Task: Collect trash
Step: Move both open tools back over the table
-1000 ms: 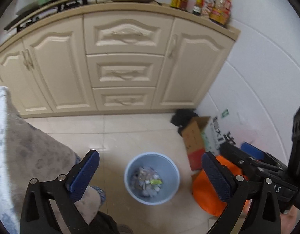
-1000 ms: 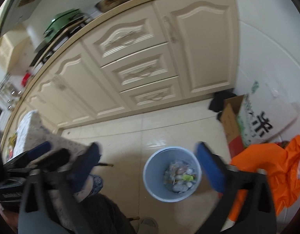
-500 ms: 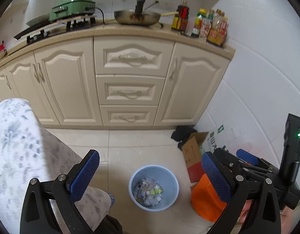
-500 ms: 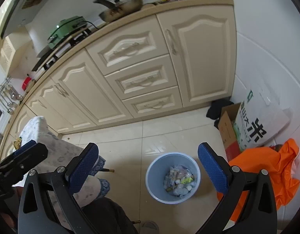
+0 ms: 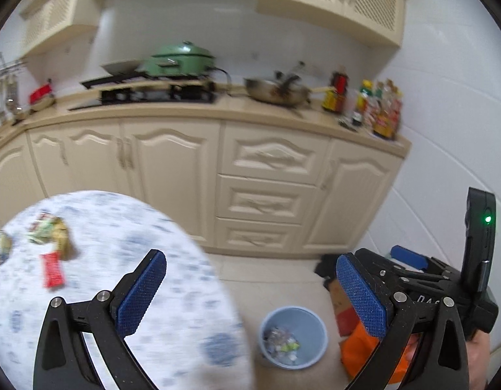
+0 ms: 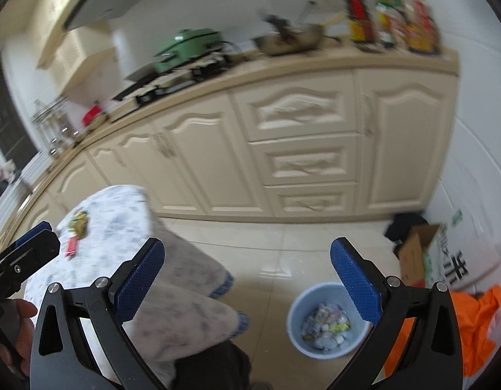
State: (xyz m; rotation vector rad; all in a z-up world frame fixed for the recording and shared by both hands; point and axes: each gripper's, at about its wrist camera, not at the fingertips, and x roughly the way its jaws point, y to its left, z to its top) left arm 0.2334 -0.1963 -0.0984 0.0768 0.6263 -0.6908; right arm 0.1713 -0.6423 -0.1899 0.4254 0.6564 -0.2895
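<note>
- Cream cabinets [image 5: 266,175] are filling the background, blurred, with a green pot [image 5: 178,60] and a pan [image 5: 276,92] standing on top.
- The round table [image 5: 104,260], under a white-and-blue cloth, is carrying the trash: a red wrapper [image 5: 52,269] and crumpled packets [image 5: 50,230] near its far left side.
- The blue bin [image 5: 292,336] is standing on the floor right of the table, holding wrappers.
- The left claw [image 5: 250,295] and right claw [image 6: 247,282] are both hanging spread wide, gripping nothing.

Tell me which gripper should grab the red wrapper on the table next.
Left, probably. The left gripper is open, with the red wrapper just ahead on the table. From the right gripper, also open, it lies far left, beyond the other gripper.
</note>
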